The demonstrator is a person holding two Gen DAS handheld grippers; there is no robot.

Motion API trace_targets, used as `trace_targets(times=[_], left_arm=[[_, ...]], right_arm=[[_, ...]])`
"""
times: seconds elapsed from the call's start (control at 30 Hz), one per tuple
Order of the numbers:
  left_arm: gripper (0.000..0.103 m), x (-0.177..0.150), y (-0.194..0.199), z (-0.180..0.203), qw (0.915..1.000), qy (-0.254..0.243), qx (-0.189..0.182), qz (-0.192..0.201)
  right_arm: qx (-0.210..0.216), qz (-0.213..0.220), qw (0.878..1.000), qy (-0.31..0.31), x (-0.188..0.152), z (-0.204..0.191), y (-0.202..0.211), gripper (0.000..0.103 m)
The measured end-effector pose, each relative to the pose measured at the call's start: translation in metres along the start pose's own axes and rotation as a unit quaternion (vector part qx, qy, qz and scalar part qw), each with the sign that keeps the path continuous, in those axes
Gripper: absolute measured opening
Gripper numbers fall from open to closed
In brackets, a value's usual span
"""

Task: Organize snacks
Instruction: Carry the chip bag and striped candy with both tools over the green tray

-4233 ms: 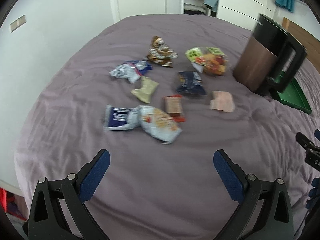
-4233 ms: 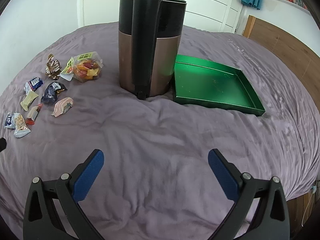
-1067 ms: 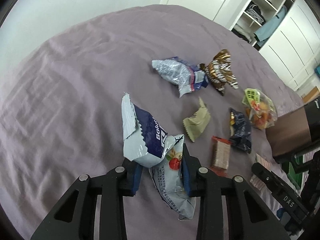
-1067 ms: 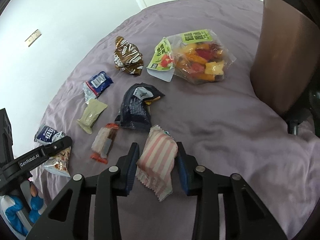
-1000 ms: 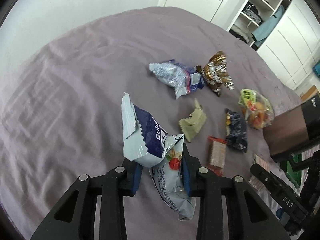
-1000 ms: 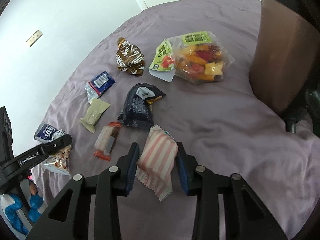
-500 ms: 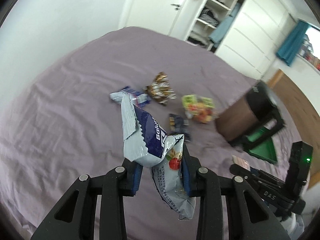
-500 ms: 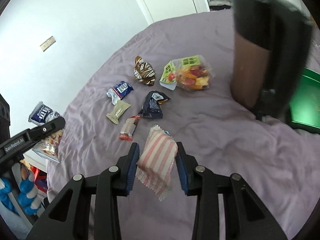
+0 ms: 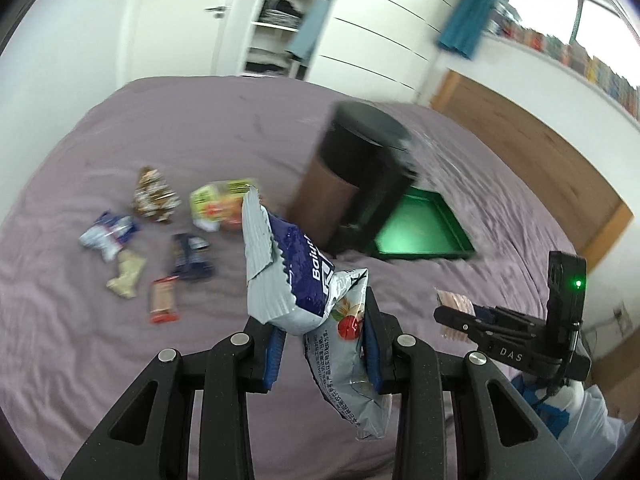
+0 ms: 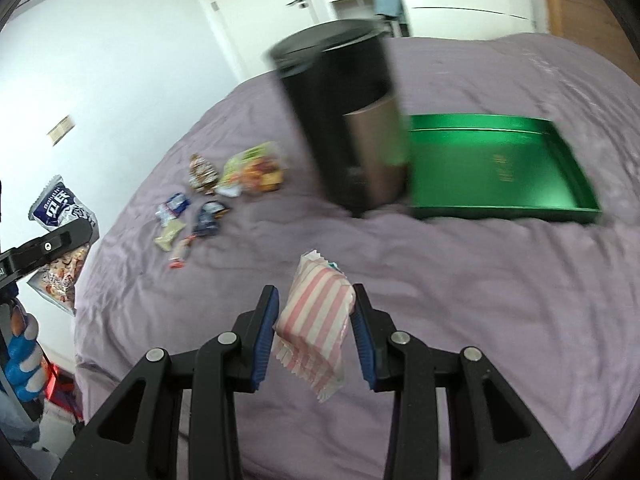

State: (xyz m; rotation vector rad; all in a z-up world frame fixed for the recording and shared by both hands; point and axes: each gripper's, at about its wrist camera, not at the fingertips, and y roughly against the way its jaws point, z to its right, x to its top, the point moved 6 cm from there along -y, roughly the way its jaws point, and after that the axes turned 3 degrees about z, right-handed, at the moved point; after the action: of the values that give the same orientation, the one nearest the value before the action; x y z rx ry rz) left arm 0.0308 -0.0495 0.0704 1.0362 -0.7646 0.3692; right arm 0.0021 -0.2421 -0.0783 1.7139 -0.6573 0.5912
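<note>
Above the purple bedspread (image 9: 100,360), the left gripper (image 9: 322,344) has its blue pads closed tight on two snack packets at once: a silver and dark blue packet (image 9: 280,264) that stands up from the jaws, and a pale grey packet with a red fruit print (image 9: 348,364) that hangs down below them. Both are clear of the bed. To its right the right gripper (image 10: 314,320) is clamped on a pink and white striped packet (image 10: 314,320), likewise lifted off the cover, with the packet's crimped end drooping under the pads.

Well behind both grippers a green tray (image 10: 560,160) lies flat on the bedspread, and a tall black and copper bin (image 10: 360,120) stands just beside its left edge, touching or nearly so; motion blur makes that hard to judge. Left of the bin the loose snacks lie in a cluster on the cover: a clear bag of orange and yellow pieces (image 9: 220,208), a brown wrapper (image 9: 154,196), a blue and silver wrapper (image 9: 106,236), a dark blue packet (image 9: 192,256), a beige packet (image 9: 126,276) and a red-ended bar (image 9: 162,300).

A blue-gloved hand (image 10: 22,360) grips the left gripper's handle at the frame edge
</note>
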Motion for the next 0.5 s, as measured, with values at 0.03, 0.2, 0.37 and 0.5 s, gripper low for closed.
trace_targets(times=[0.03,0.2,0.37,0.5], left_arm=[[0.029,0.003,-0.006,0.012,0.9999,-0.009,-0.006,-0.004],[0.029,0.013,-0.037,0.071,0.9976,-0.055,-0.035,-0.023],[0.029,0.032,-0.078,0.123,0.9943,-0.087,-0.049,-0.039],[0.029,0.053,-0.118,0.16,0.9927,-0.1,-0.05,-0.045]], right_arm=[[-0.005,0.002,1.0,-0.004,0.001,0.008,0.004,0.022],[-0.048,0.018,0.998,-0.03,0.007,0.072,0.029,0.022],[-0.087,0.041,0.994,-0.046,0.031,0.13,0.048,0.022],[-0.114,0.064,0.99,-0.043,0.071,0.171,0.052,0.022]])
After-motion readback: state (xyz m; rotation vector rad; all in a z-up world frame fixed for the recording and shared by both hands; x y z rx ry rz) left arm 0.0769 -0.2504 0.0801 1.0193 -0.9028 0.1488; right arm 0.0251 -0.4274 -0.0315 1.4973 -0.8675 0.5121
